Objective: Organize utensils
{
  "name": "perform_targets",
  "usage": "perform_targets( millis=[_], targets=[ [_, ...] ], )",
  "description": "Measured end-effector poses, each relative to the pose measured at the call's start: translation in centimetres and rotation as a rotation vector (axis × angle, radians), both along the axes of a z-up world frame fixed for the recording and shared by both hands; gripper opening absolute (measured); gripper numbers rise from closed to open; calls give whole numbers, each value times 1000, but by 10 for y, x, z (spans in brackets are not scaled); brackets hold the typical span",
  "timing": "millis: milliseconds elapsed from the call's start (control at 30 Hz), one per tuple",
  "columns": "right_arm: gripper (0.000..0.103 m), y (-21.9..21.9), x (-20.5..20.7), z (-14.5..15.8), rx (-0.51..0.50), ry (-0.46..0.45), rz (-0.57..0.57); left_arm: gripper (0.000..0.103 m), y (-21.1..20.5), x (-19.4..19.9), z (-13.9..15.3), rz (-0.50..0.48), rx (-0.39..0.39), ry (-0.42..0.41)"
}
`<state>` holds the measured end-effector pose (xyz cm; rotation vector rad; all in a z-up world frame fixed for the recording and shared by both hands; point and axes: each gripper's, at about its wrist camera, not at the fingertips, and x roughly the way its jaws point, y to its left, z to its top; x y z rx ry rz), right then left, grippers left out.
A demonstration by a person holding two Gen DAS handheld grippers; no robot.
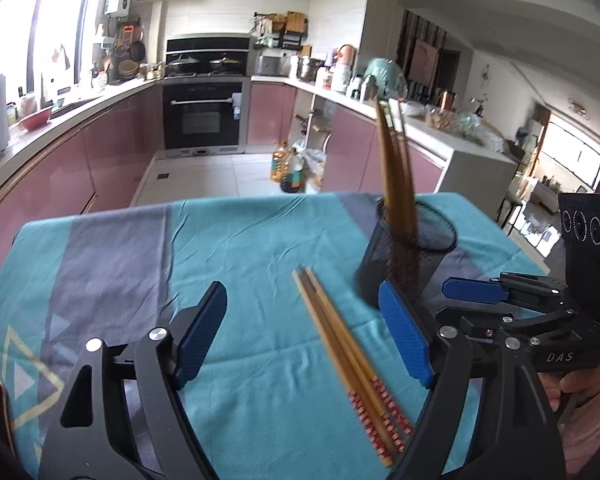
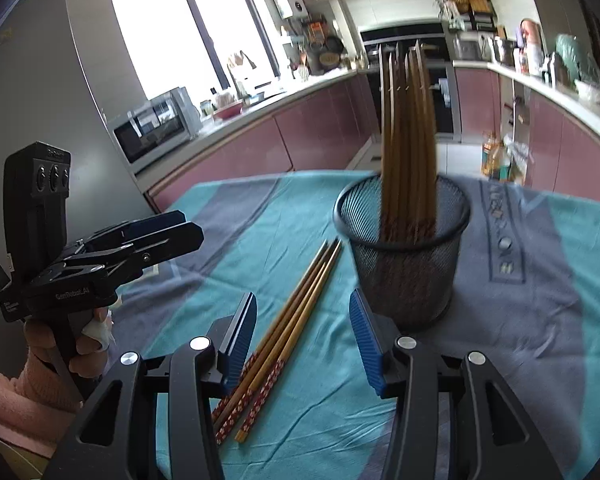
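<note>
Mostly done: several chopsticks (image 2: 408, 140) stand in the mesh cup (image 2: 404, 264); loose chopsticks (image 2: 288, 320) remain on the tabletop (image 1: 240, 240). Left gripper (image 1: 304, 336) and right gripper (image 2: 302, 340) jaws released, empty.

Mounted on the left gripper (image 1: 304, 334), looking forward and down along its two fingers, close over the cloth-covered table (image 1: 236, 240) toward the oven wall. Mounted likewise on the right gripper (image 2: 303, 340) — angled more toward the window side. Shared between both: loose chopsticks (image 1: 348, 356) (image 2: 284, 336), mesh holder (image 1: 404, 256) (image 2: 404, 256) — and each other's gripper at the frame edge.
</note>
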<state>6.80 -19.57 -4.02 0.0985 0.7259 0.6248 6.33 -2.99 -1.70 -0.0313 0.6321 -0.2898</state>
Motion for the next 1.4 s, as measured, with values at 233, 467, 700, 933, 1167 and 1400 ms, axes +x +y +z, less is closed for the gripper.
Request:
perform_targets(
  millis=[233, 467, 700, 933, 1167, 1400],
  targets=[
    [55, 24, -1, -27, -64, 60, 0, 83, 10, -5, -38, 32, 36, 103],
    [56, 31, -3, -38, -110, 65, -34, 91, 6, -6, -52, 38, 76, 128],
    [56, 35, -5, -42, -164, 47, -52, 91, -1, 2, -66, 42, 111, 169],
    [56, 39, -4, -44, -192, 41, -45, 91, -4, 9, -77, 20, 123, 208],
    [49, 43, -2, -48, -223, 53, -44, 90, -10, 19, -84, 1, 132, 231],
    [44, 38, -2, -50, -216, 71, -59, 87, -13, 26, -87, -8, 138, 243]
  ],
)
